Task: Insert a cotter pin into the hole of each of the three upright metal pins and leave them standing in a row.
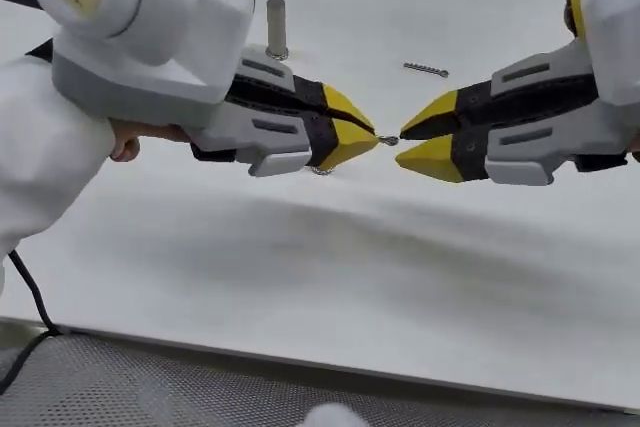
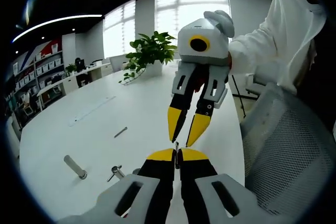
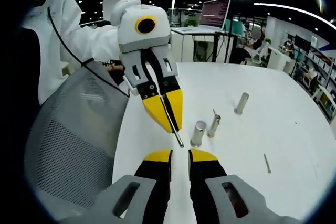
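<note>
Left tongs pinching cotter pin, pointing right

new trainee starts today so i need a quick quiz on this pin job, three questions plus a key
1. True or false: the left hand-held gripper is shut on a thin cotter pin.
2. Multiple choice: how many metal pins stand upright on the table in the right gripper view? A) one B) three C) five
3. Fill in: the jaws of the right hand-held gripper stand ___.

Key: 1 true; 2 B; 3 open
</note>
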### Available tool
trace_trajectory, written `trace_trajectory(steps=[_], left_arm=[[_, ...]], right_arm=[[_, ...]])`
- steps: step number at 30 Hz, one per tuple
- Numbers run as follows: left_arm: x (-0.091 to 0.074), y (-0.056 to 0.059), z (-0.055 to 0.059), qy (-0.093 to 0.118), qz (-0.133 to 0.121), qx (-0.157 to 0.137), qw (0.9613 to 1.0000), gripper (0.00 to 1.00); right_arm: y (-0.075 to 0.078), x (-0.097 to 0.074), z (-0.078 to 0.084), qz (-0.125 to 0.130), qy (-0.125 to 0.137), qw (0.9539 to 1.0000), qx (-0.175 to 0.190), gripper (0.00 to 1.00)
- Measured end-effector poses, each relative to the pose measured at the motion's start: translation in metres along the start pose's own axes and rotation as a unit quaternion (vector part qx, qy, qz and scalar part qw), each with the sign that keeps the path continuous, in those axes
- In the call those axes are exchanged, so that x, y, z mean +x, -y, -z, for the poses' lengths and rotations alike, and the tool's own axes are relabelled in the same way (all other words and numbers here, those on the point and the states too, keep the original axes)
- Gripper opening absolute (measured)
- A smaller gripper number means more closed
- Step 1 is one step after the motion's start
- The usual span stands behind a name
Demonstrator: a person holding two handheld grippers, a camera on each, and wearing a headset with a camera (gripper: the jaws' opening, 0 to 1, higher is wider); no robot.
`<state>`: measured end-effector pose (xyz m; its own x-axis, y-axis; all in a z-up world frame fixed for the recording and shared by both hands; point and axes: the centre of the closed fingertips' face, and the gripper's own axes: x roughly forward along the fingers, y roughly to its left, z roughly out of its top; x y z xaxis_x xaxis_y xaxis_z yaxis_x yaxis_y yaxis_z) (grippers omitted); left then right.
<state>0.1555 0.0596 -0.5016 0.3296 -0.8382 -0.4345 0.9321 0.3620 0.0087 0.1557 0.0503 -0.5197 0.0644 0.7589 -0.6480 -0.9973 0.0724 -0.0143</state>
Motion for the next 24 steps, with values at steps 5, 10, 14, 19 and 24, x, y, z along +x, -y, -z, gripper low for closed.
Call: trace_trajectory(steps=[5, 10, 14, 19, 24], left_arm=[[0.000, 0.001, 0.004, -0.008, 0.009, 0.006, 0.9999, 0.00], [0.001, 0.006, 0.004, -0.006, 0.022, 0.009, 0.9997, 0.00], [0.001, 0.008, 0.005, -0.007, 0.027, 0.012, 0.9995, 0.00], [0.000, 0.013, 0.002, -0.005, 0.032, 0.014, 0.9994, 0.00], [0.001, 0.013, 0.000, -0.001, 0.036, 0.017, 0.9992, 0.00]], right_arm=[[-0.005, 0.002, -0.001, -0.014, -0.002, 0.9999, -0.004, 0.06], [-0.010, 0.006, 0.001, -0.028, -0.006, 0.9996, -0.005, 0.04], [-0.012, 0.007, -0.002, -0.032, -0.004, 0.9995, -0.008, 0.00], [-0.014, 0.008, -0.002, -0.038, -0.006, 0.9992, -0.009, 0.00], [-0.017, 0.008, -0.001, -0.044, -0.007, 0.9990, -0.011, 0.00]])
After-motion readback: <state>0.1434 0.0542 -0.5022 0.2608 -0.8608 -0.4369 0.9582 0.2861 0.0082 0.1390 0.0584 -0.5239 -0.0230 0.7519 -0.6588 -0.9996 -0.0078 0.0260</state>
